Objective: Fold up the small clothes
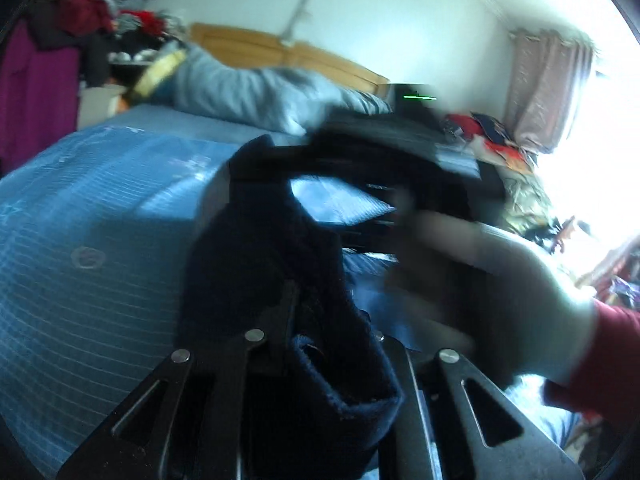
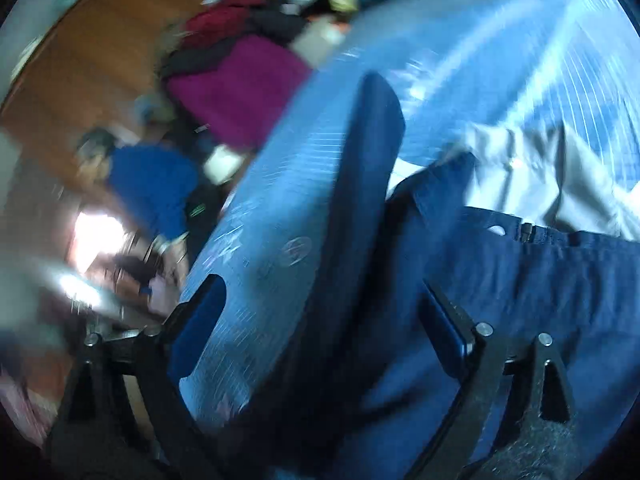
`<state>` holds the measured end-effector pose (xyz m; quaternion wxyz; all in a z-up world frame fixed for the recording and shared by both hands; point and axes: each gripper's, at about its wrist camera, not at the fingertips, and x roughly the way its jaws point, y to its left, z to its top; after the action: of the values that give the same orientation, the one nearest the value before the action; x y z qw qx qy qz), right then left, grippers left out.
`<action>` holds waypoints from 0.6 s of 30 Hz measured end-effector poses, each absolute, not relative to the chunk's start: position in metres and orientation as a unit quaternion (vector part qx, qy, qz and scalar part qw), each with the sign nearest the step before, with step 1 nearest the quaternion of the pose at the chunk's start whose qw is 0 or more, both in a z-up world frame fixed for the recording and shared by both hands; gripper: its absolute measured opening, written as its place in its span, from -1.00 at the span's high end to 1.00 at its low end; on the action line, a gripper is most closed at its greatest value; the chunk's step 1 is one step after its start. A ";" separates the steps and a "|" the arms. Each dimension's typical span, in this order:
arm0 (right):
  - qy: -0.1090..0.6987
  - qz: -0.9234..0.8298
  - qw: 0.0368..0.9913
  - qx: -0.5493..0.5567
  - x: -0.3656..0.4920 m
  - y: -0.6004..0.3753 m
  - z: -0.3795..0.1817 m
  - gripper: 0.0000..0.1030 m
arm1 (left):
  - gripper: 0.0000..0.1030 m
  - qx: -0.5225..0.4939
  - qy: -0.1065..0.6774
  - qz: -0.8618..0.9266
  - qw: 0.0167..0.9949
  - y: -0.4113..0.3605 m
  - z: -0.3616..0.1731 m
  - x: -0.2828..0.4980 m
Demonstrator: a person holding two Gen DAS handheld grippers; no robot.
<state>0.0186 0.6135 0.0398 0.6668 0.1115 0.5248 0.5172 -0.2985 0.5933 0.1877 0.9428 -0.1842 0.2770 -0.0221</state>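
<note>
While the left wrist view is blurred, the left gripper (image 1: 320, 344) has its fingers clamped on a dark navy garment (image 1: 256, 264), lifted above the blue bedspread (image 1: 88, 216); a gloved hand (image 1: 500, 296) holds the right gripper beyond it. From the right wrist view, the right gripper (image 2: 320, 320) has its fingers spread apart around the hanging navy cloth. Folding looks barely begun; denim trousers (image 2: 560, 280) and a grey garment (image 2: 540, 168) lie unfolded.

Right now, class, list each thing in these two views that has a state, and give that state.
Left tongs: appear shut on the dark navy garment.
Dark navy garment: bunched, lifted off the bed.
Right tongs: open, fingers wide apart.
Blue trousers: lying on the bed.
Grey garment: crumpled on the bed.
Blue bedsheet: spread flat.
</note>
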 end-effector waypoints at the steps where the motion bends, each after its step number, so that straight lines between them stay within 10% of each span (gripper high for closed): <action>1: 0.529 0.514 0.664 0.123 0.027 0.615 0.030 -0.49 | 0.71 -0.180 0.282 -0.030 0.942 0.587 0.187 -0.295; 4: 0.525 0.498 0.674 0.148 0.040 0.601 0.020 0.80 | 0.71 -0.169 0.297 -0.049 0.939 0.569 0.186 -0.284; 18: 0.510 0.436 0.725 0.158 0.088 0.384 0.034 0.81 | 0.70 -0.149 0.340 -0.260 0.891 0.386 0.187 -0.207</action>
<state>0.0880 0.3840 0.0342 0.7246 0.1579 0.5096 0.4362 -0.2069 0.3856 0.1871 0.8915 -0.1494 0.3400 -0.2596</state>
